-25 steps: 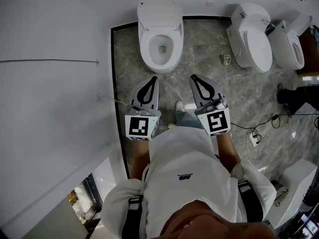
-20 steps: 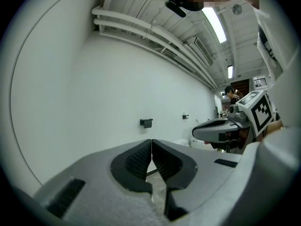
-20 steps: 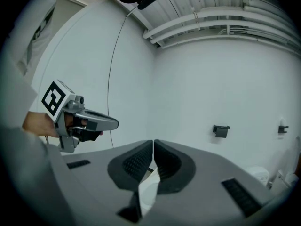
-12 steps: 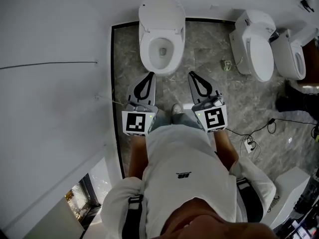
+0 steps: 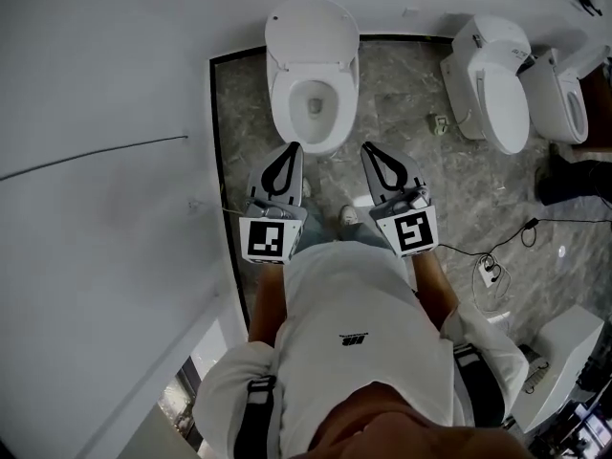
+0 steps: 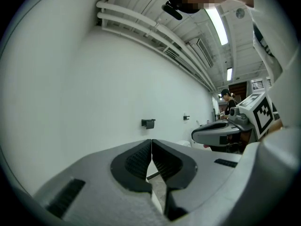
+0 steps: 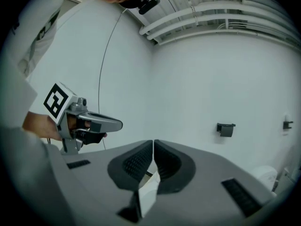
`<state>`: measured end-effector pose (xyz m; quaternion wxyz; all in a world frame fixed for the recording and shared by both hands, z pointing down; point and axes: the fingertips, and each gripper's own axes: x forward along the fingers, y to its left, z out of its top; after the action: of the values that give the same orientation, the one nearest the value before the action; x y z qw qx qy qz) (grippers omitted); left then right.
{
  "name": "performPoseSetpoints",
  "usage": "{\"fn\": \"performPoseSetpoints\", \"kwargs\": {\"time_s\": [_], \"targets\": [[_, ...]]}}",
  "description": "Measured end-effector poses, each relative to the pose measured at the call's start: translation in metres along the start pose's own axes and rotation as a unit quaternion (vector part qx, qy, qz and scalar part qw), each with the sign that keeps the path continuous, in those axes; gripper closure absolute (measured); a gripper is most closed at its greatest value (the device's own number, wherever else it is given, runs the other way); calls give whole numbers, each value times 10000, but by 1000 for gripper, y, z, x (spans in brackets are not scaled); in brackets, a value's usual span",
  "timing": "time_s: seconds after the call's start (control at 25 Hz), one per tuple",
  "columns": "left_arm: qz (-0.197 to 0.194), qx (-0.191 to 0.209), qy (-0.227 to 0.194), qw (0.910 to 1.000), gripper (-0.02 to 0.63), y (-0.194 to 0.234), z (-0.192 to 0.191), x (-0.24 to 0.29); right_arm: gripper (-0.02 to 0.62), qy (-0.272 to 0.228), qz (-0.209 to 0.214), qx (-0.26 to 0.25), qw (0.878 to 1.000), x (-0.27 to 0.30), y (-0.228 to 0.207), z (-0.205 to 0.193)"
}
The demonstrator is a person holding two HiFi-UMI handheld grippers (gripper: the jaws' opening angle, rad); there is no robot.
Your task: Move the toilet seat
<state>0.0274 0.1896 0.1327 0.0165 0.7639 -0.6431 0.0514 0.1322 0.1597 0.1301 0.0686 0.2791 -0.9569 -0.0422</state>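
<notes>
A white toilet (image 5: pixel 313 105) stands against the wall on the grey marble floor, its seat and lid (image 5: pixel 312 28) raised and the bowl open. My left gripper (image 5: pixel 290 151) is shut and empty, its tips just short of the bowl's front left rim. My right gripper (image 5: pixel 368 150) is shut and empty too, its tips by the bowl's front right. In the left gripper view the closed left gripper (image 6: pixel 151 142) faces a white wall. The right gripper (image 7: pixel 154 143) shows the same in the right gripper view, with a sliver of white toilet between its jaws' bases.
Two more white toilets (image 5: pixel 494 79) (image 5: pixel 559 89) stand at the right with lids down. Cables and a plug (image 5: pixel 490 266) lie on the floor at right. A white wall (image 5: pixel 105 161) bounds the left. A person's dark shoes (image 5: pixel 564 182) are at the far right. Small black wall brackets (image 7: pixel 225 128) are mounted ahead.
Both grippers have moved forward together toward the toilet, still shut. The bowl's front rim now lies right at their tips.
</notes>
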Motion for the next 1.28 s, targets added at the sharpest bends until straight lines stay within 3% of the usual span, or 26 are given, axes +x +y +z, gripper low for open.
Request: {"fn": "performPoseSetpoints", "kwargs": {"time_s": [0.48,0.72,0.92,1.28], "targets": [[-692,-217,115,9973,577,65,-14,40,565,396,-874,139,9953,68,-3,-15],[-986,-302,237,9944,577,89,-39,53,563,530,-1262,139,9905,93,-2,-24],[-1334,-397,253,9899,577,93,-53,62,564,680,-1485,-133,9865,102,-2,-34],[-1360,-471,374,9889,575,113,-89,82,563,868,-1614,103,9830,122,-3,-61]]}}
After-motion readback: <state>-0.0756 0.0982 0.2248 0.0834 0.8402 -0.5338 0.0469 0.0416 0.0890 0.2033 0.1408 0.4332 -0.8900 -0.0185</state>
